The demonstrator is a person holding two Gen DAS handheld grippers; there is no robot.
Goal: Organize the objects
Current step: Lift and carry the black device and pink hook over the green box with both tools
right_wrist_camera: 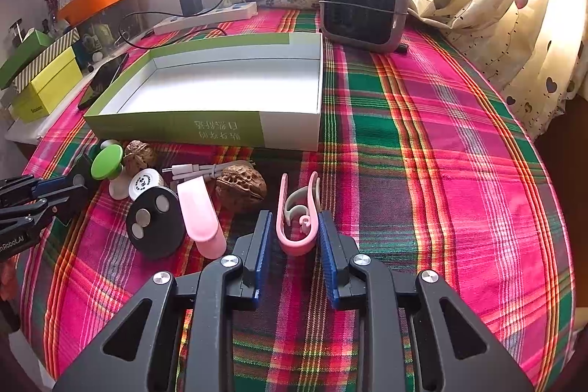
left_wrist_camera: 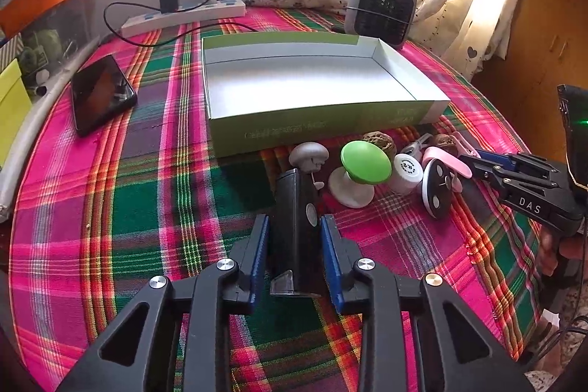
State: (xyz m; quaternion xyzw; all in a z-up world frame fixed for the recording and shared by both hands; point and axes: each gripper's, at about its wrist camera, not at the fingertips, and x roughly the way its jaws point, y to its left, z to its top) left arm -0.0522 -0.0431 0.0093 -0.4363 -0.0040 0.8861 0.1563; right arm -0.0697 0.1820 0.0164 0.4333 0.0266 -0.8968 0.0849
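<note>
My left gripper [left_wrist_camera: 294, 219] is shut on a black oblong device [left_wrist_camera: 296, 208] that lies on the plaid cloth, its blue pads against both long sides. My right gripper [right_wrist_camera: 295, 215] is shut on a pink clip [right_wrist_camera: 296, 241] just above the cloth. Between the two grippers lie a green-capped knob [left_wrist_camera: 364, 160], a grey mushroom-shaped piece [left_wrist_camera: 308, 153], a white jar [left_wrist_camera: 406, 171], a black disc [right_wrist_camera: 154, 223], a pink curved piece [right_wrist_camera: 200, 212], a white cable [right_wrist_camera: 194, 169] and two walnuts [right_wrist_camera: 240, 186]. Behind them stands an open green-and-white box [left_wrist_camera: 319, 123] with nothing in it.
A black phone [left_wrist_camera: 101, 94] lies left of the box. A power strip [left_wrist_camera: 183, 15] with a charger and a small grey fan heater [left_wrist_camera: 380, 10] stand at the back. Stacked boxes [right_wrist_camera: 47, 83] sit off the table's left edge; curtains [right_wrist_camera: 514, 24] hang on the right.
</note>
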